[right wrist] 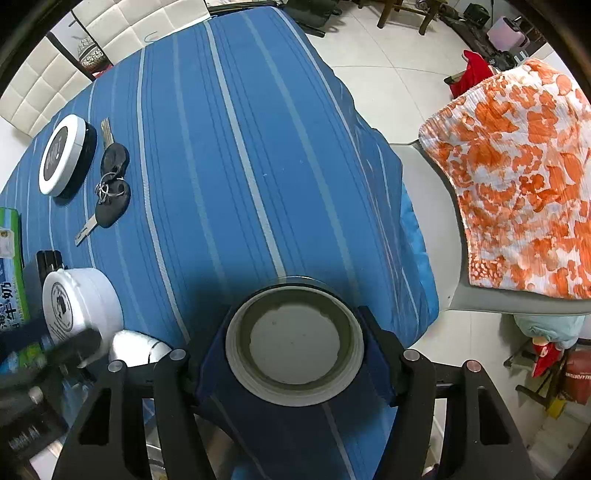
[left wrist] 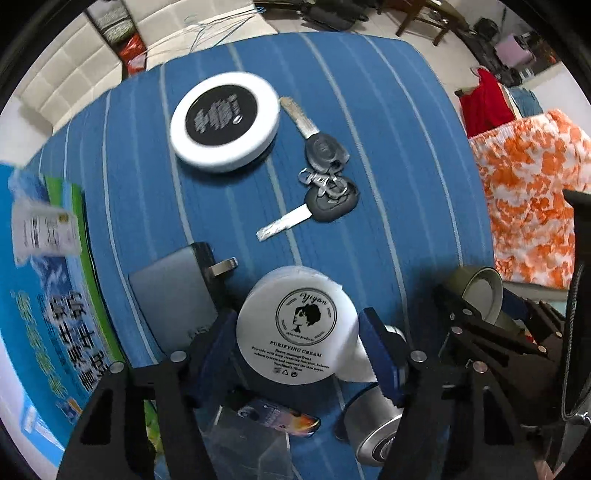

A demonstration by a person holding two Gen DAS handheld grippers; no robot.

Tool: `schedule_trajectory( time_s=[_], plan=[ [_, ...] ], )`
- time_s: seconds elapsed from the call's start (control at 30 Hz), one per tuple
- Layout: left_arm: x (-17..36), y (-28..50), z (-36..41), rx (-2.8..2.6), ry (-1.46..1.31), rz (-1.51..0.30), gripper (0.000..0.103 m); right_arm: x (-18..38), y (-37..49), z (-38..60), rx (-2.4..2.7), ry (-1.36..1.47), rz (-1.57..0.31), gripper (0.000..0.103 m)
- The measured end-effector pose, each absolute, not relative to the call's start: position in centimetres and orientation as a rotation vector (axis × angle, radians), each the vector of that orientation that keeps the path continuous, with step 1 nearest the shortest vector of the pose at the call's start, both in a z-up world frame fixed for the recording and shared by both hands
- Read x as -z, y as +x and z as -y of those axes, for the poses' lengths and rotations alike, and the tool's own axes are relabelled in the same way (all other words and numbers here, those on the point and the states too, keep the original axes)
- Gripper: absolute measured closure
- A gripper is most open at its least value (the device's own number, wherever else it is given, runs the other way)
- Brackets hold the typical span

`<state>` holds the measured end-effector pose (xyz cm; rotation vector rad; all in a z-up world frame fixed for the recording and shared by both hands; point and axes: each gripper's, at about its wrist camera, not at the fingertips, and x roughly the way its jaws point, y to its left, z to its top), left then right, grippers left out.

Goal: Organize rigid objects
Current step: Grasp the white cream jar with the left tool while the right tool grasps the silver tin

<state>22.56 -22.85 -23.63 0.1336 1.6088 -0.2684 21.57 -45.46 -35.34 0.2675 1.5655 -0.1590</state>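
Fingers [left wrist: 380,354] flanking white printed cream jar [left wrist: 299,325]

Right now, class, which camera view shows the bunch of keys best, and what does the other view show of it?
The left wrist view shows the keys best: they lie near the middle, large, with both blades, both black heads and the rings clear. The right wrist view shows the keys small and squeezed at the left edge, beside the round white-rimmed tin.

White tiled floor [right wrist: 373,48], wooden chair [left wrist: 424,16].
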Motion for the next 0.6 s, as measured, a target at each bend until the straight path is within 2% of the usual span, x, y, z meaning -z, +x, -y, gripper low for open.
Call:
schedule_trajectory(
  time_s=[0.07,0.33,0.6],
  plan=[
    [24.3,22.1,22.4,0.256,0.085,-1.691,0.037,35.4,21.6,45.6,0.162,0.274,-1.563,0.035],
    [26.7,22.8,21.1,0.233,-0.062,-1.696,0.033,35.5,21.6,45.5,0.166,0.267,-1.560,0.035],
    [26.3,22.6,22.3,0.220,0.012,-1.643,0.036,35.2,21.5,45.0,0.184,0.221,-1.546,0.036]
  ],
)
